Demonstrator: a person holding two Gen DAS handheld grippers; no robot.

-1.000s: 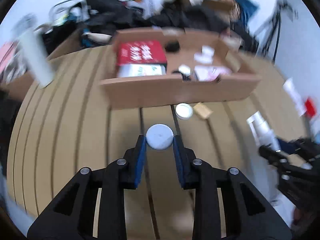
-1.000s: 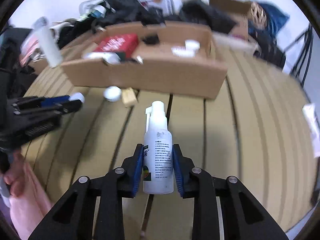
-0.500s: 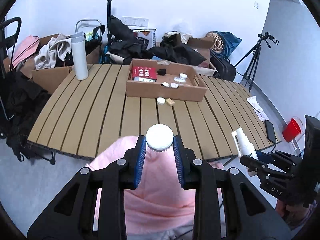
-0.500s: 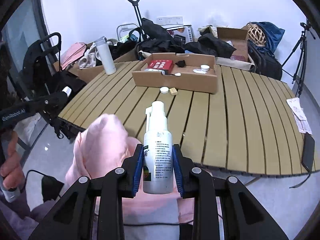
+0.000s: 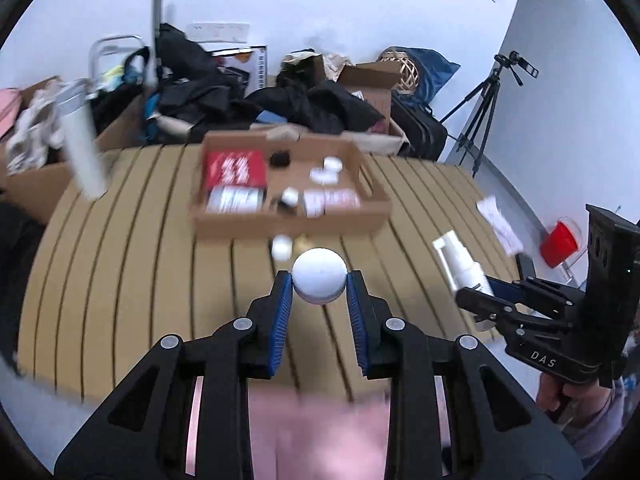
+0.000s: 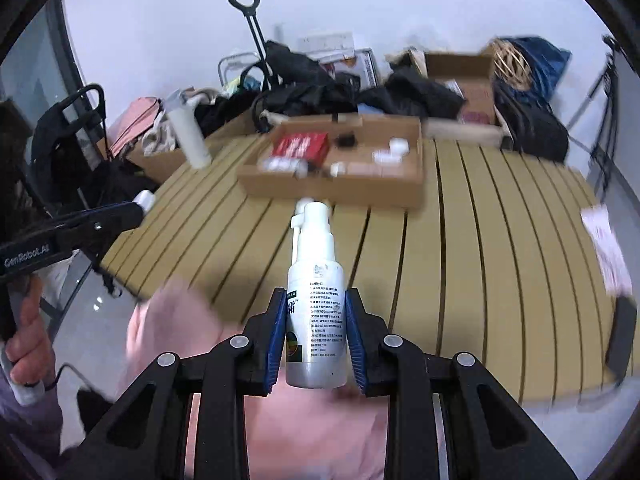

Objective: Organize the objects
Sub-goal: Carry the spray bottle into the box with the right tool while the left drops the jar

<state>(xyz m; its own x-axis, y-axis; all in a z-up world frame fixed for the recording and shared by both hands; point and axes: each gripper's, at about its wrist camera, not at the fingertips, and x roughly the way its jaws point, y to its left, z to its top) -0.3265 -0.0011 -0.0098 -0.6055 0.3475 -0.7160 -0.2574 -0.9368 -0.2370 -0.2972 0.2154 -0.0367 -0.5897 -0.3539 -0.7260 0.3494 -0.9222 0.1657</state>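
My left gripper (image 5: 319,286) is shut on a round white cap (image 5: 319,281) and holds it over the near edge of the slatted wooden table (image 5: 140,264). My right gripper (image 6: 316,322) is shut on a white spray bottle (image 6: 316,300), nozzle pointing away; it also shows in the left wrist view (image 5: 460,266). A shallow cardboard box (image 5: 288,222) sits mid-table with a red pack (image 5: 234,168) and several small white items. A small white jar (image 5: 281,247) lies on the table just in front of the box.
A tall white tumbler (image 5: 82,148) stands at the table's left side. Bags, clothes and boxes pile behind the table. A tripod (image 5: 486,112) and red bucket (image 5: 560,242) stand to the right. Pink clothing (image 6: 176,332) lies below the grippers.
Both grippers have moved forward toward the table again after pulling far back half a second ago. Each keeps its hold on its object.
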